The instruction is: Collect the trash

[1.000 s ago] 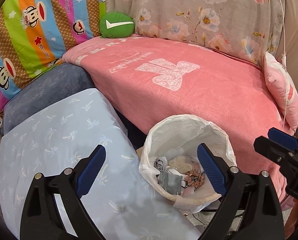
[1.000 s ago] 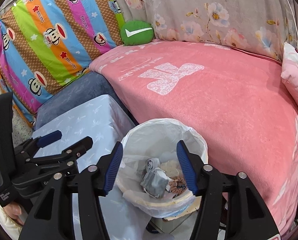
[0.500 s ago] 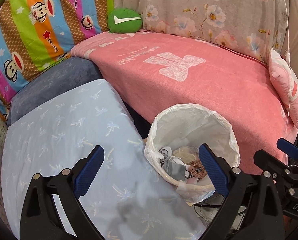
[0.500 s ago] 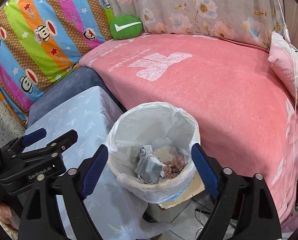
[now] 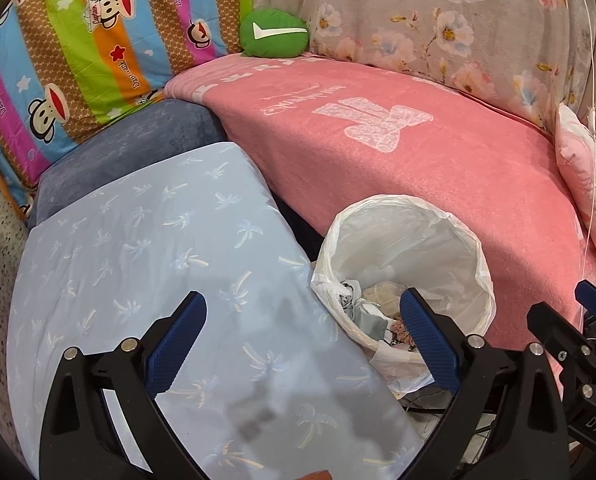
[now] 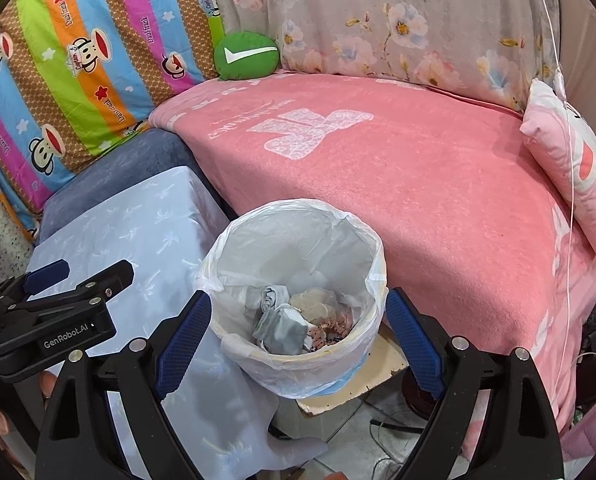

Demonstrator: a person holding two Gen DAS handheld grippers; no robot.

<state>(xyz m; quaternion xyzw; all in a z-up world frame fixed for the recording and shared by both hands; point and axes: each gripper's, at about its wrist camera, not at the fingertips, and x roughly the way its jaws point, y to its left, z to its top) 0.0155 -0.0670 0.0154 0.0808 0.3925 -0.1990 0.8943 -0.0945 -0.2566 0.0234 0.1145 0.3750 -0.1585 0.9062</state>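
Right gripper [image 6: 298,330]: jaws wide apart, just been opening, nothing pressed between the pads; the bin [image 6: 298,300] sits framed between them, below. Left gripper [image 5: 301,342]: jaws spread and empty, hanging over the blue cushion [image 5: 158,260], its right finger across the bin's near-left rim. Trash [image 6: 282,324], grey wads and scraps, lies at the bin bottom inside the white liner [image 6: 254,236].

Judgement: a drop into the bin appears complete; withdraw straight up without catching the loose liner edge, then look for remaining litter. None is visible on the pink blanket [image 6: 397,168].

Both grippers pitch steeply downward, side by side.
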